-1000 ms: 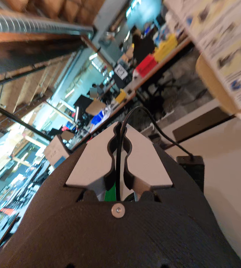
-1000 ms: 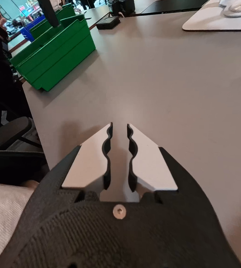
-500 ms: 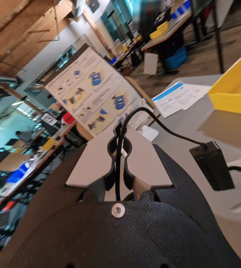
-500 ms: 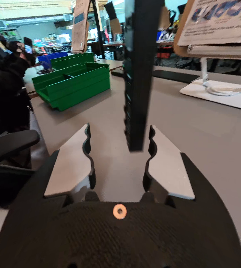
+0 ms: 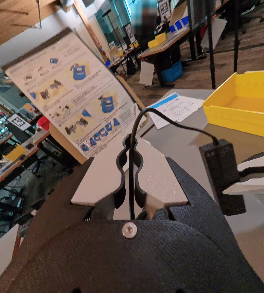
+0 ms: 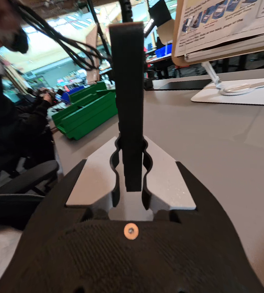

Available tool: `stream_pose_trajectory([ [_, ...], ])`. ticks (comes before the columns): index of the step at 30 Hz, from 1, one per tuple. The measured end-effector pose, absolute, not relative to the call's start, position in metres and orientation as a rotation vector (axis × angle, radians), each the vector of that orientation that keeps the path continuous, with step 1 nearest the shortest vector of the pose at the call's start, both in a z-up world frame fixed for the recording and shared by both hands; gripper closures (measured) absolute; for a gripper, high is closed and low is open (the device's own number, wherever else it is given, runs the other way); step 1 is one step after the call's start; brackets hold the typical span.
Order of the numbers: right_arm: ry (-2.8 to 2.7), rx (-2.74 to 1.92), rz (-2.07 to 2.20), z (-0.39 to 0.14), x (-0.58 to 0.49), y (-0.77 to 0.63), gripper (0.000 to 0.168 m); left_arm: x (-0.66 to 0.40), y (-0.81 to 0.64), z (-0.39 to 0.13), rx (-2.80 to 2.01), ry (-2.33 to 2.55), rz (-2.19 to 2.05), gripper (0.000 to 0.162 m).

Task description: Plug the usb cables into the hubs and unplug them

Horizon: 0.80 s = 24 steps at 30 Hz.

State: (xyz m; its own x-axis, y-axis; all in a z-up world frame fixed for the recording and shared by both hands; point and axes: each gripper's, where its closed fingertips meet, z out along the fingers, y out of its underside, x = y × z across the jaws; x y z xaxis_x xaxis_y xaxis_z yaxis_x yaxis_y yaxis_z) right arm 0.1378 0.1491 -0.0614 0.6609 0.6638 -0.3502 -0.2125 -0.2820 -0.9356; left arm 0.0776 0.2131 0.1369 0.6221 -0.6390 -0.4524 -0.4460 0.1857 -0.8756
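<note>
My left gripper (image 5: 130, 142) is shut on a thin black cable (image 5: 167, 118). The cable arcs up and right to the top end of a long black USB hub (image 5: 220, 168), which hangs above the grey table (image 5: 175, 142). In the left wrist view the right gripper's white fingers (image 5: 253, 164) close on the hub from the right. In the right wrist view my right gripper (image 6: 131, 142) is shut on the hub (image 6: 129, 95), which stands upright between the jaws. Black cables (image 6: 67, 46) loop away from its top to the upper left.
A yellow bin (image 5: 245, 107) and papers (image 5: 174, 109) lie at the far right of the table. A poster board (image 5: 74, 88) on a white stand (image 6: 233, 93) stands behind. A green bin (image 6: 87, 112) sits at the table's left edge. A person (image 6: 6, 103) sits left.
My right gripper moved up to the hanging hub and shut on it; it was open half a second ago. My left gripper swung right while holding the cable.
</note>
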Motion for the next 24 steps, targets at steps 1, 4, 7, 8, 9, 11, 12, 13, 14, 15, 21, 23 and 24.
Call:
stream_pose_trajectory([
  [1, -0.365, -1.634, 0.939, -0.058, 0.137, 0.147, 0.144, 0.072, 0.22, 0.126, -1.479, 0.967, -0.177, 0.162],
  [4, -0.365, -1.601, 1.105, -0.053, 0.131, 0.142, 0.145, 0.059, 0.238, 0.088, -1.615, 0.931, -0.277, 0.162],
  [7, -0.37, -1.548, 1.327, -0.044, 0.123, 0.132, 0.145, 0.049, 0.252, 0.051, -1.719, 0.877, -0.376, 0.162],
  [8, -0.356, -1.526, 1.395, -0.041, 0.122, 0.13, 0.145, 0.045, 0.255, 0.04, -1.745, 0.858, -0.393, 0.162],
  [9, -0.339, -1.505, 1.456, -0.038, 0.122, 0.128, 0.145, 0.042, 0.256, 0.032, -1.761, 0.842, -0.4, 0.162],
  [11, -0.294, -1.467, 1.561, -0.033, 0.124, 0.127, 0.145, 0.038, 0.255, 0.021, -1.768, 0.816, -0.398, 0.156],
  [12, -0.264, -1.448, 1.605, -0.031, 0.126, 0.128, 0.145, 0.035, 0.255, 0.017, -1.762, 0.803, -0.377, 0.148],
  [13, -0.231, -1.429, 1.644, -0.029, 0.129, 0.129, 0.146, 0.033, 0.255, 0.014, -1.749, 0.795, -0.347, 0.137],
  [14, -0.201, -1.411, 1.68, -0.028, 0.132, 0.13, 0.146, 0.031, 0.255, 0.013, -1.724, 0.79, -0.318, 0.12],
  [15, -0.173, -1.394, 1.714, -0.027, 0.135, 0.131, 0.146, 0.03, 0.254, 0.013, -1.691, 0.781, -0.288, 0.097],
  [21, -0.027, -1.339, 1.822, -0.027, 0.15, 0.141, 0.145, 0.036, 0.221, 0.019, -1.493, 0.702, -0.247, 0.066],
  [23, 0.002, -1.344, 1.815, -0.03, 0.153, 0.144, 0.145, 0.048, 0.195, 0.025, -1.412, 0.662, -0.365, 0.078],
  [24, 0.018, -1.35, 1.81, -0.031, 0.154, 0.146, 0.145, 0.056, 0.18, 0.027, -1.384, 0.641, -0.458, 0.083],
])
